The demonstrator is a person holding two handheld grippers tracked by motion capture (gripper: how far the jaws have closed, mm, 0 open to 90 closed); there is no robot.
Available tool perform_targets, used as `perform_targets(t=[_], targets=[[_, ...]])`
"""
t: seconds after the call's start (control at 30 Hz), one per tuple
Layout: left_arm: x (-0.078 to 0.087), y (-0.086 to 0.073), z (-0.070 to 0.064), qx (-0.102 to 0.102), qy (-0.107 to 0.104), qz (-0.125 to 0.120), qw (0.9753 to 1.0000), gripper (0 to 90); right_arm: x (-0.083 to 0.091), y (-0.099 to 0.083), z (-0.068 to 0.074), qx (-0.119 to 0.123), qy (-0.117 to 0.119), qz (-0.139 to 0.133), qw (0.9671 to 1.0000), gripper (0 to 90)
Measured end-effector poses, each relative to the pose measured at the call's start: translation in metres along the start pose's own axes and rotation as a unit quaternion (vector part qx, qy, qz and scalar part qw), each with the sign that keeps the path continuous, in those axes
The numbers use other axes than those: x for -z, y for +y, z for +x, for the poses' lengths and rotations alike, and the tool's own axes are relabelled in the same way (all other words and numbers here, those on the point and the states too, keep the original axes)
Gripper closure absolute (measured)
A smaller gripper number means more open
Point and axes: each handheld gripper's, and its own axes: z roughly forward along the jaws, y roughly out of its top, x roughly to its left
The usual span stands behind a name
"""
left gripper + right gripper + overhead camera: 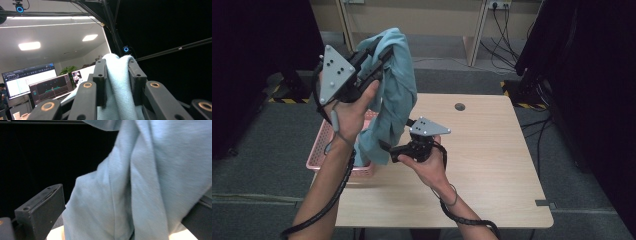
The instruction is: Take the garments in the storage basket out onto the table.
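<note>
- Light blue cloth [394, 95] held up in the air over the left part of the table [492, 165], hanging in long folds from top to bottom, lower end dangling just above the pink basket [319, 155].
- Top of cloth pinched in the left gripper [379, 57], raised high and far; in the left gripper view, jaws closed tight on a bunched fold [117, 82] (fabric bulging out past the tips).
- Lower part of cloth between the jaws of the right gripper [387, 146], held low and nearer; in the right gripper view, jaws spread wide either side of the fabric [140, 190], not squeezing it.
- Pink basket sitting at the left edge of the table, partly hidden behind cloth and left forearm.
- Small dark round hole [459, 106] in the far part of the tabletop, well apart from the cloth.
- Monitors [32, 82] lit up at the left of the left gripper view, under ceiling lights.
</note>
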Motion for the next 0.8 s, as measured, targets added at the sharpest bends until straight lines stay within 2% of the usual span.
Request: perform_targets(t=[0.13, 0.27, 0.37, 0.53, 0.6, 0.67, 0.8], targets=[[-0.0003, 0.0004, -0.0031, -0.002, -0.002, 0.0, 1.0, 71.9, -0.0034, -0.0001, 0.0022, -0.002, -0.019, 0.003, 0.9998, 5.8], [-0.0003, 0.0007, -0.006, -0.001, -0.008, -0.002, 1.0, 71.8, -0.0062, -0.0008, 0.0024, -0.001, -0.031, 0.004, 0.9995, 20.2], [-0.0003, 0.0007, -0.0067, -0.002, -0.009, -0.002, 1.0, 71.7, -0.0081, -0.0004, 0.0039, 0.007, -0.049, 0.01, 0.9987, 30.0], [0.0012, 0.0003, -0.0081, -0.003, -0.012, -0.002, 0.9999, 71.8, -0.0087, -0.0006, 0.0022, 0.006, -0.067, 0.014, 0.9976, 63.3], [0.0018, -0.0002, -0.0078, -0.003, -0.012, -0.002, 0.9999, 71.7, -0.0082, -0.0007, 0.0001, -0.002, -0.073, 0.019, 0.9971, 72.5], [0.0019, -0.0009, -0.0074, -0.003, -0.012, -0.002, 0.9999, 71.7, -0.0072, -0.0007, -0.0016, -0.007, -0.078, 0.023, 0.9967, 77.0], [0.0012, -0.0022, -0.0076, 0.0, -0.011, -0.003, 0.9999, 71.6, -0.0064, -0.0004, -0.0027, 0.008, -0.093, 0.03, 0.9952, 78.3]])
